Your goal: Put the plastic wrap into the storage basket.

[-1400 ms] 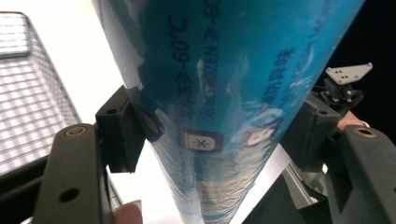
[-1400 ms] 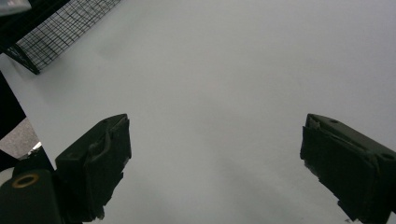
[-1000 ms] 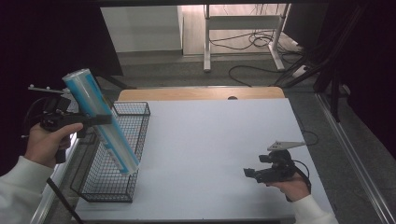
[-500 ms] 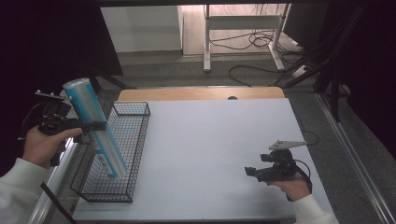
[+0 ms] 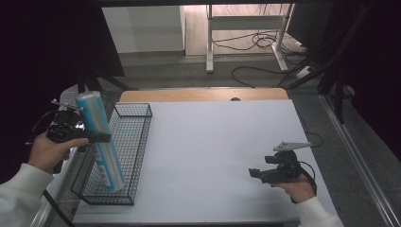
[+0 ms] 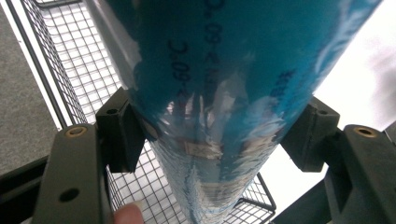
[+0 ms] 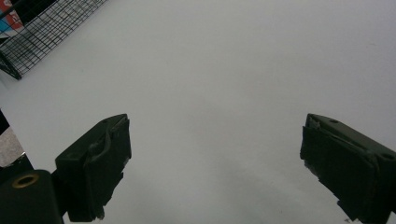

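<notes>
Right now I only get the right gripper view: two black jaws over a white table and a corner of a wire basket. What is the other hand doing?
Observer: The left gripper is shut on a tall blue tube, gripped partway along its length.
Operator: Where is that tube going?
Observer: In the high view its lower end dips inside the wire basket at the table's left edge, and it leans with its top tilted away from the basket.
Operator: Has the tube reached the basket's floor?
Observer: I cannot tell; the left gripper view shows the mesh floor behind the tube, but its lower end is blurred.
Operator: And my own gripper?
Observer: The right gripper is open and holds nothing, low over the bare table.
</notes>
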A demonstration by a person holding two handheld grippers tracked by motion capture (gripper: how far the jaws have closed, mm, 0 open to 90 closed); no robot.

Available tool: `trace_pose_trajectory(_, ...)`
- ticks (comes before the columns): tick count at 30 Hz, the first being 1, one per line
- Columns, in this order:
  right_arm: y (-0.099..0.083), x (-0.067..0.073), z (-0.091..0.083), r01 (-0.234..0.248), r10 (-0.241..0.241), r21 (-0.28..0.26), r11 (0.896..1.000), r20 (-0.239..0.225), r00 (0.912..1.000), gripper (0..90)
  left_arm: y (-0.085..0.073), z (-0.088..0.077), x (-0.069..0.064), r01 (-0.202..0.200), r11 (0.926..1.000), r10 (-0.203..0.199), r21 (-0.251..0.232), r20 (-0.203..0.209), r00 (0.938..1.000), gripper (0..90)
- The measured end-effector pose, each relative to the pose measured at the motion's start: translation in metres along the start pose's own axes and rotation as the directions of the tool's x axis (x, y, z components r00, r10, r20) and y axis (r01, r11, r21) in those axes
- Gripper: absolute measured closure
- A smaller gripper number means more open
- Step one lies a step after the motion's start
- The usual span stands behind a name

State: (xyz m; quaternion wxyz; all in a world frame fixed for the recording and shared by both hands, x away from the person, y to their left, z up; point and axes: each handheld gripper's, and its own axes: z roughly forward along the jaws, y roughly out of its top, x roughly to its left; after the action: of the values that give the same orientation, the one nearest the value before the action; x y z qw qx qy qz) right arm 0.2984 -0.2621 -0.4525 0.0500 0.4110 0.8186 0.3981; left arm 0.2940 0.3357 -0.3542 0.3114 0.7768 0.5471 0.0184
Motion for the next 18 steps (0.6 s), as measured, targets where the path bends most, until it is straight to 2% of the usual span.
trace_pose_trajectory(4,0.000,0.000,0.000,0.002,-0.002,0.001,1.000,0.001,1.0000,9.4,-0.001,0.008,0.002,-0.006,0.9995,0.006,0.031,-0.002,1.0000,32.3)
trace_pose_trajectory(9,0.000,0.000,0.000,0.002,-0.002,0.001,1.000,0.001,1.0000,9.3,-0.003,0.029,0.008,0.008,0.9976,-0.007,0.069,-0.008,0.9999,32.2)
trace_pose_trajectory(10,0.000,0.000,0.000,0.001,-0.001,0.001,1.000,0.002,1.0000,9.3,-0.003,0.031,0.008,0.020,0.9985,-0.020,0.051,-0.006,0.9998,32.2)
trace_pose_trajectory(13,0.000,0.000,0.001,0.001,-0.001,0.002,1.000,0.004,1.0000,9.4,0.000,0.035,0.013,0.030,0.9985,-0.030,0.045,0.001,0.9995,32.2)
trace_pose_trajectory(18,0.000,0.000,0.002,0.001,-0.001,0.007,1.000,0.005,1.0000,9.3,0.003,0.046,0.019,0.075,0.9971,-0.075,0.011,0.000,0.9972,32.1)
